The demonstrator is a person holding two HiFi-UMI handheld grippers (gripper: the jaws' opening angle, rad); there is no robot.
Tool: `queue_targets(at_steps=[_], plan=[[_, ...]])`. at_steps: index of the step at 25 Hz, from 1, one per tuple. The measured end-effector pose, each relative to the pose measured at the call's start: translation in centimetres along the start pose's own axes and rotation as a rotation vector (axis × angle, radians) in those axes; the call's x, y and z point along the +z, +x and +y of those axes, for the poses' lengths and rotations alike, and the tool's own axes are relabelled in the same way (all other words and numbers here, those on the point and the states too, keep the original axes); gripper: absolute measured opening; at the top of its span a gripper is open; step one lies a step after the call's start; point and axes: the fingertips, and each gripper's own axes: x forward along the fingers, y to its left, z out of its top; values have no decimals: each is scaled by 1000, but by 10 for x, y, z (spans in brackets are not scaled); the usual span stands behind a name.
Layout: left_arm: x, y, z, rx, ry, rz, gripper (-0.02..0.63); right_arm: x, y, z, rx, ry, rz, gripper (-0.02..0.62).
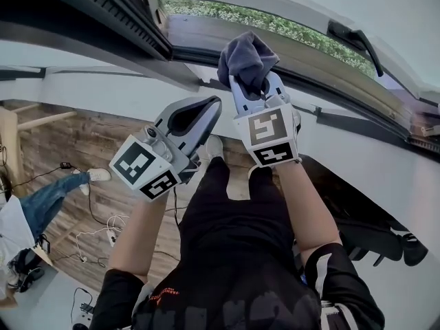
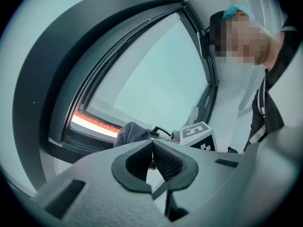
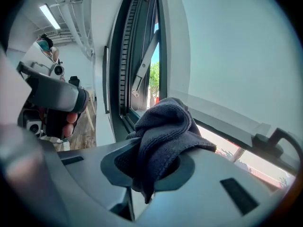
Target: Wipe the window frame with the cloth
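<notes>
- The jaws of the left gripper (image 2: 152,145) are pressed together with nothing between them, and it is held short of the window.
- The jaws of the right gripper (image 3: 156,162) are clamped on the bunched cloth (image 3: 163,126), which is raised close to the window frame (image 3: 124,56) (contact cannot be confirmed).
- The cloth is judged soft, light and limp; it is best gripped at the bunched middle, with the loose folds left free for wiping.
</notes>
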Motion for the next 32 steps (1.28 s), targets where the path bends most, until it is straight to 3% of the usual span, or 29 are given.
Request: queue_targets(at_steps=[18,23,32], plan=[[-2,35,-36,-64,20,11,21,-23,-42,-40,-65,36,6,53],[16,22,-36,-48,42,-31,21,12,-57,-39,-72,-10,-53,52],[85,-26,-26,4,130,-146,21,135,-77,-6,-34,-128,-287,53]])
